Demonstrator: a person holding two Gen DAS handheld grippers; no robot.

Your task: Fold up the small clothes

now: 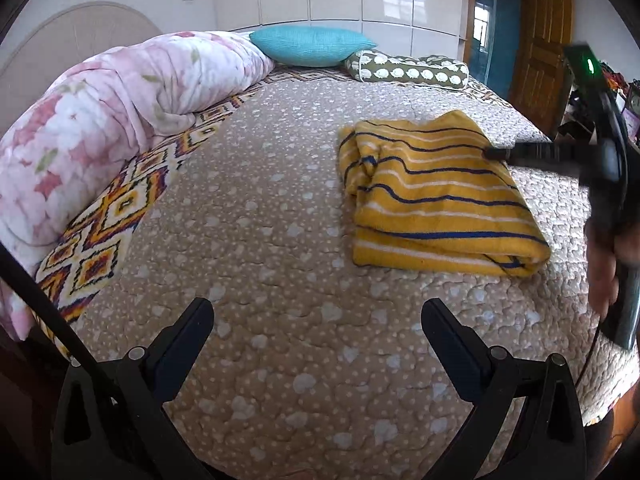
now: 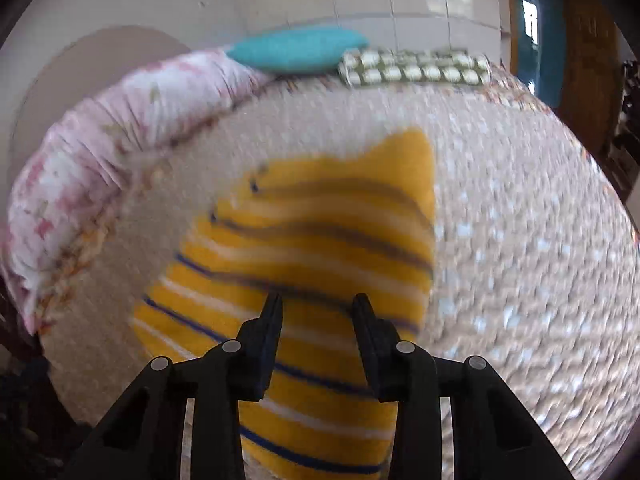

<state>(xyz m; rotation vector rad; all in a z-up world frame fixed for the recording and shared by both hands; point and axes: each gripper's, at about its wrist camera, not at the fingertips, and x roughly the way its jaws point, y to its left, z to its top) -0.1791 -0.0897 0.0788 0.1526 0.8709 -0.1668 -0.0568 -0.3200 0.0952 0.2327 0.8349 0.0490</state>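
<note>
A yellow garment (image 1: 432, 200) with white and dark blue stripes lies folded into a thick rectangle on the beige bedcover (image 1: 260, 240). My left gripper (image 1: 318, 306) hovers over bare bedcover in front of it, to its left, with its jaws wide open and nothing between them. My right gripper (image 1: 494, 154) reaches in from the right, its dark fingers over the garment's far right part, with a hand (image 1: 604, 264) on its handle. In the blurred right wrist view, the right gripper (image 2: 318, 300) stands above the garment (image 2: 320, 220), jaws parted with no cloth pinched.
A rolled pink floral quilt (image 1: 100, 120) runs along the bed's left side over a diamond-patterned blanket edge (image 1: 104, 216). A teal pillow (image 1: 312, 46) and an olive patterned bolster (image 1: 408, 70) lie at the far end. White wardrobe doors and a wooden door (image 1: 540, 72) stand behind.
</note>
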